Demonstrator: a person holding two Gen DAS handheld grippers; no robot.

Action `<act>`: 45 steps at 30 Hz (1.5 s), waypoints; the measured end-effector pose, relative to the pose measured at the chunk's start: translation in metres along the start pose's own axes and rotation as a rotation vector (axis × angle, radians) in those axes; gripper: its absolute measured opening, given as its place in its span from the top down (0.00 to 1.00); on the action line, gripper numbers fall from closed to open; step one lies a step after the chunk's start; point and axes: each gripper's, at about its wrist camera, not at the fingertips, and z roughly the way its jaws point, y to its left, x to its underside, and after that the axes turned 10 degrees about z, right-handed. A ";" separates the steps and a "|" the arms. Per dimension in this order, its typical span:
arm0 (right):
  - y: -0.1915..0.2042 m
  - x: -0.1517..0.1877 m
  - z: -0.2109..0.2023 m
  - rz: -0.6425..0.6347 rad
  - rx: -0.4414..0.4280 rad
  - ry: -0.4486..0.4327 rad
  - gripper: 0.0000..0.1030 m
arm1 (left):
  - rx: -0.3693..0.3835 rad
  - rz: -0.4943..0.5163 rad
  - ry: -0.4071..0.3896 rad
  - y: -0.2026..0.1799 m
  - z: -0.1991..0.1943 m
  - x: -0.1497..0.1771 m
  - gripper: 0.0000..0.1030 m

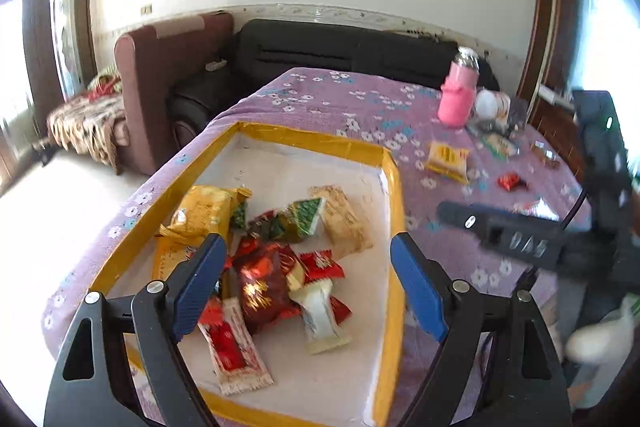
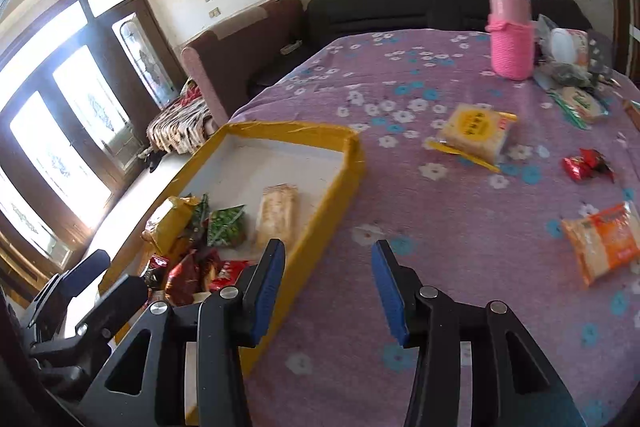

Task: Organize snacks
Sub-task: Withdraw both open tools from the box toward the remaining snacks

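Note:
A shallow box with a yellow taped rim point(image 1: 394, 187) point(image 2: 352, 163) sits on the purple flowered tablecloth and holds several wrapped snacks, among them a dark red pack point(image 1: 262, 287) and a green pack point(image 2: 226, 227). My left gripper point(image 1: 308, 275) is open and empty above the box. My right gripper point(image 2: 328, 291) is open and empty over the cloth just right of the box; it shows blurred in the left wrist view point(image 1: 516, 239). Loose on the cloth lie a yellow pack point(image 2: 474, 133) point(image 1: 448, 159), a red candy point(image 2: 586, 165) point(image 1: 510, 181) and an orange pack point(image 2: 604, 241).
A pink-sleeved flask point(image 2: 512, 39) point(image 1: 458, 95) stands at the far right of the table beside a cluster of bags and a cup point(image 2: 568, 59). Sofas point(image 1: 320, 55) stand behind the table. The table's left edge point(image 1: 132, 203) drops to the floor.

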 end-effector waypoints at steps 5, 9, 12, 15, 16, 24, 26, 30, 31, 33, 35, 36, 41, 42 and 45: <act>-0.036 0.000 -0.020 0.069 0.012 -0.029 0.50 | 0.035 0.053 0.049 -0.027 -0.004 0.004 0.18; -0.054 0.003 -0.027 0.091 0.022 -0.037 0.50 | 0.044 0.097 0.062 -0.044 -0.006 0.005 0.18; -0.065 0.007 -0.029 0.097 0.024 -0.035 0.48 | 0.045 0.129 0.061 -0.054 -0.011 0.005 0.18; -0.075 0.008 -0.030 0.111 0.031 -0.037 0.47 | 0.055 0.142 0.065 -0.061 -0.012 0.005 0.18; -0.078 0.008 -0.031 0.118 0.031 -0.037 0.47 | 0.059 0.149 0.068 -0.064 -0.012 0.005 0.18; -0.106 0.007 -0.032 0.168 0.048 -0.039 0.45 | 0.102 0.172 0.099 -0.077 -0.004 0.007 0.18; -0.113 0.007 -0.031 0.183 0.054 -0.038 0.45 | 0.107 0.179 0.103 -0.080 -0.003 0.008 0.18; -0.126 0.007 -0.029 0.205 0.060 -0.033 0.45 | 0.123 0.192 0.119 -0.088 0.003 0.009 0.18; -0.129 0.007 -0.029 0.210 0.062 -0.033 0.45 | 0.127 0.194 0.121 -0.088 0.004 0.009 0.18; -0.137 0.005 -0.031 0.223 0.062 -0.038 0.45 | 0.142 0.195 0.123 -0.090 0.004 0.010 0.18; -0.148 0.000 -0.038 0.240 0.064 -0.058 0.45 | 0.159 0.194 0.122 -0.091 0.003 0.010 0.18; -0.156 -0.004 -0.045 0.256 0.072 -0.083 0.44 | 0.167 0.194 0.121 -0.091 0.003 0.010 0.18; -0.211 -0.027 -0.078 0.373 0.152 -0.192 0.40 | 0.238 0.162 0.121 -0.094 0.007 0.009 0.18; -0.221 -0.031 -0.080 0.382 0.181 -0.200 0.39 | 0.252 0.155 0.123 -0.096 0.008 0.010 0.18; -0.234 -0.039 -0.073 0.369 0.230 -0.187 0.39 | 0.282 0.153 0.134 -0.103 0.014 0.011 0.18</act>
